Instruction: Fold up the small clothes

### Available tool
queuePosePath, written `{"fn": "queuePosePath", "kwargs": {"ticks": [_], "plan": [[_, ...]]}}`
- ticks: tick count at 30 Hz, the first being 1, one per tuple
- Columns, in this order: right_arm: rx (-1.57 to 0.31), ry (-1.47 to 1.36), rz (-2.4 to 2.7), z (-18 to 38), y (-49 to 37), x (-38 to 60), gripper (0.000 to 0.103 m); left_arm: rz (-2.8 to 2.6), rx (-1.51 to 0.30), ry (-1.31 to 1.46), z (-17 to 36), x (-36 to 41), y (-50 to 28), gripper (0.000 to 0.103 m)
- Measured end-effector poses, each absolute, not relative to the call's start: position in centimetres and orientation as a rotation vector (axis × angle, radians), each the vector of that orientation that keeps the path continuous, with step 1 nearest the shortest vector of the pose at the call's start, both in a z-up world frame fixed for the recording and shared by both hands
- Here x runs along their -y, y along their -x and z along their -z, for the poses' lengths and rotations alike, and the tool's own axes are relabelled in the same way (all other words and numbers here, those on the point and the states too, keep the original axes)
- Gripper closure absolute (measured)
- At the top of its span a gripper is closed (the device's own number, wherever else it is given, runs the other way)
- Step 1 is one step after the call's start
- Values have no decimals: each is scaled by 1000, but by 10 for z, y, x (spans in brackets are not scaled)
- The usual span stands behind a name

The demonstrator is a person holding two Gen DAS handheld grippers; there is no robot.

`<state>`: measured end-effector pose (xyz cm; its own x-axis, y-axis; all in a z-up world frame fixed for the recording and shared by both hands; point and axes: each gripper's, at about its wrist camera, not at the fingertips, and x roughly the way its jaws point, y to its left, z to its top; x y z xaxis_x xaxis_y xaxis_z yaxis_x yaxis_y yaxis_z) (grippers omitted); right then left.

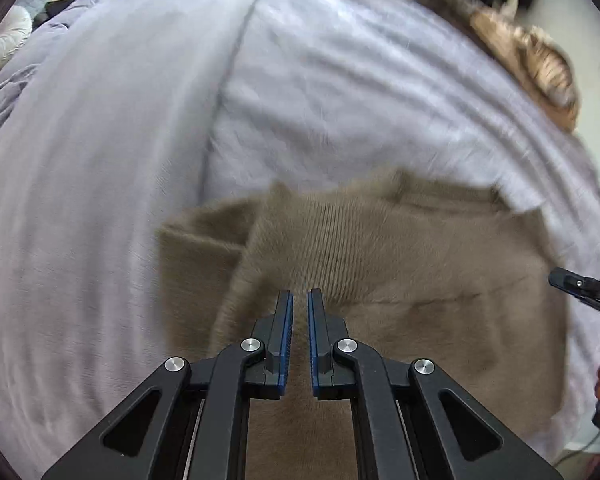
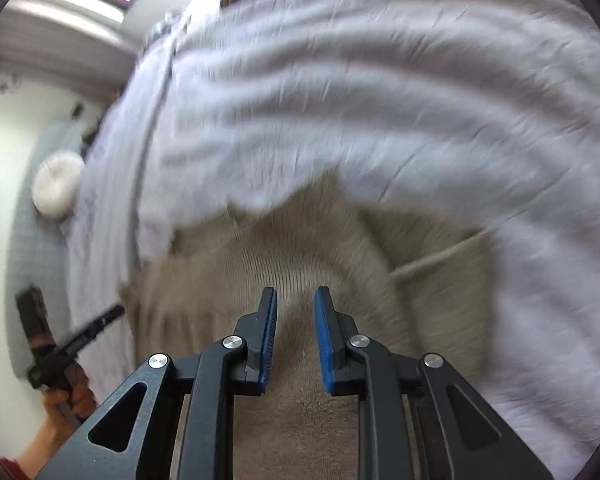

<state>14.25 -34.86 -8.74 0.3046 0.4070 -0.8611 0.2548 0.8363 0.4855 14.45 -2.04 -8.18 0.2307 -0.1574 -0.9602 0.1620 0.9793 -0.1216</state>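
Taupe knit garment [image 1: 400, 264] lies flat on the lilac bedspread [image 1: 100, 200], directly under and ahead of both tools. Left hand-held gripper [image 1: 300, 300]: blue pads nearly pressed together, nothing between them. Right hand-held gripper [image 2: 296, 296]: jaws slightly spread, empty (fabric beneath, contact unclear). Frames blurred.

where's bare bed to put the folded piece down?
Bare bedspread beyond the brown sweater, up to the striped fabric; also left of it toward the round cushion. The pile at the far edge is crowded.
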Motion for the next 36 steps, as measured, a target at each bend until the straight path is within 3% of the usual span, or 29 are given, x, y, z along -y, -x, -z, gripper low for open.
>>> {"fn": "queuePosePath", "kwargs": {"ticks": [3, 7, 10, 13, 22, 23, 24, 25, 26, 32, 36], "plan": [[-1321, -583, -47, 115, -144, 340, 87, 149, -1357, 9, 107, 10, -144, 95], [-1275, -634, 19, 115, -137, 365, 92, 137, -1354, 48, 101, -15, -140, 95], [-1272, -637, 58, 109, -132, 384, 92, 108, -1364, 33, 93, -31, -130, 95], [-1280, -635, 119, 100, -122, 396, 84, 94, -1367, 10, 86, -42, -119, 95], [-1276, -736, 91, 83, -70, 392, 82, 112, -1437, 63, 73, -65, -56, 95], [-1277, -744, 85, 83, -66, 389, 78, 110, -1443, 68, 73, -65, -51, 92], [-1282, -756, 73, 81, -57, 382, 76, 102, -1453, 75, 75, -66, -43, 78], [-1287, -764, 64, 80, -53, 376, 71, 91, -1457, 79, 73, -65, -36, 27], [-1290, -771, 54, 78, -47, 370, 68, 64, -1452, 77, 72, -66, -31, 0], [-1320, -814, -17, 77, -19, 335, 60, 60, -1430, 85, 60, -63, -10, 0], [-1357, -888, -24, 86, 8, 324, 58, 81, -1474, 233, 58, -76, 5, 0]]}}
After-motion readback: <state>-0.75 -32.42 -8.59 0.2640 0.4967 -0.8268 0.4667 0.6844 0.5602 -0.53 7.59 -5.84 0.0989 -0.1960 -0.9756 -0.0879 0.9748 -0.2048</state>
